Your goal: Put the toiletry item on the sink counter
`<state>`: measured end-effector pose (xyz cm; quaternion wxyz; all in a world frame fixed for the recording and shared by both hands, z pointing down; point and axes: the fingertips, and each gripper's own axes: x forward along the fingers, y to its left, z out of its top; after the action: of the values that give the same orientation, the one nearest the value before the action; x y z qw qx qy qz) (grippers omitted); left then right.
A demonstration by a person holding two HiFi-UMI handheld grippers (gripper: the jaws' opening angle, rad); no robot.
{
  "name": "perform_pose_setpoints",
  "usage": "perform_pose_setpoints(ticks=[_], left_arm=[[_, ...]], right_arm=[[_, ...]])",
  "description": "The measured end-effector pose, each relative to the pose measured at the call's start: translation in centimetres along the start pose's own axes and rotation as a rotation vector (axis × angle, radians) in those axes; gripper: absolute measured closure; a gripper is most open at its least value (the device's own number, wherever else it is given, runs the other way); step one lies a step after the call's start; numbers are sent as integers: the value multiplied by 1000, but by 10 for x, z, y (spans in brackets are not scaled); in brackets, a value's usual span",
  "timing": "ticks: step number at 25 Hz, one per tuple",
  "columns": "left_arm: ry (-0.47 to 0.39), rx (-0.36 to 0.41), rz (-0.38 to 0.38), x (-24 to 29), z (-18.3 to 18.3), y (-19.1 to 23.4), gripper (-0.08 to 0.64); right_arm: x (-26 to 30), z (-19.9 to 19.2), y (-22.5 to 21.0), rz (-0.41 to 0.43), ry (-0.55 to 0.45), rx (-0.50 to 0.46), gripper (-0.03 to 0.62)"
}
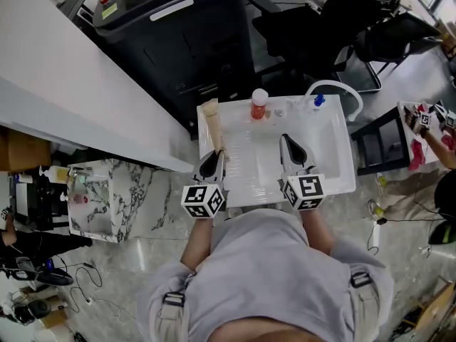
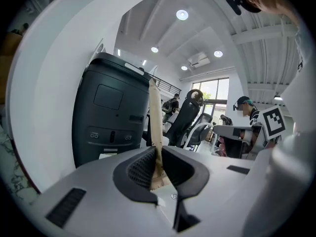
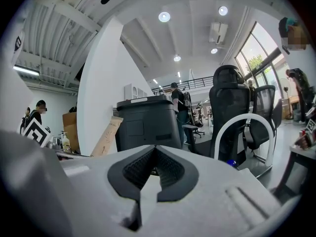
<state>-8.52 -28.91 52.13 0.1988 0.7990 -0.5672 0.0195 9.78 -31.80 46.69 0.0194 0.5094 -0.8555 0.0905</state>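
Observation:
A long, flat tan carton (image 1: 211, 122) is the toiletry item. My left gripper (image 1: 213, 158) is shut on its near end, and it points away along the left rim of the white sink (image 1: 340, 178). In the left gripper view the carton (image 2: 155, 115) rises straight up from between the left gripper (image 2: 158, 163) jaws. My right gripper (image 1: 291, 148) hovers over the right half of the basin, shut with nothing in it. In the right gripper view the right gripper (image 3: 154, 163) jaws meet, and the carton (image 3: 107, 134) leans at the left.
A red bottle with a white cap (image 1: 259, 104) stands on the sink's back ledge, near a white arched faucet (image 1: 336, 91) and a small blue item (image 1: 318, 100). A large black bin (image 1: 178, 34) stands behind. A marble shelf with bottles (image 1: 96, 198) is at the left, office chairs (image 1: 335, 27) beyond.

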Motion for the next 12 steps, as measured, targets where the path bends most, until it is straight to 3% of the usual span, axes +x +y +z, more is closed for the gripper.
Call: perform_pose_setpoints(ticks=[12], left_arm=[[79, -14, 30, 8, -35, 11, 523]], right_arm=[[-3, -3, -9, -18, 4, 7, 588]])
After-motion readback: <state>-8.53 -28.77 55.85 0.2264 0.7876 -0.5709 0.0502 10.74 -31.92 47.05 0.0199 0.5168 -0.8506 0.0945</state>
